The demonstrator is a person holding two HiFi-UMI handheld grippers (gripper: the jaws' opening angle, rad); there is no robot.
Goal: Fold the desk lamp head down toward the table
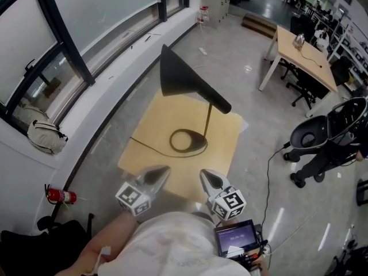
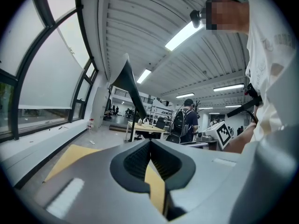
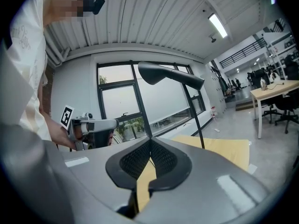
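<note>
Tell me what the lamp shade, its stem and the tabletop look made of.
Lamp shade: probably painted metal, matte black; even dull surface without glare. Stem: thin rigid rod, brass-toned, likely metal. Tabletop: pale tan wood or laminate; smooth, no grain discernible.

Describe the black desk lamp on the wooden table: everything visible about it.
The black desk lamp has a matt, metal-looking cone shade tapering into a tube, set atop a thin upright stem that rises from a flat open ring base. The head is raised, not folded down. It stands on the light wooden table, with a thin dark cord trailing from the base. Only the table touches it.
</note>
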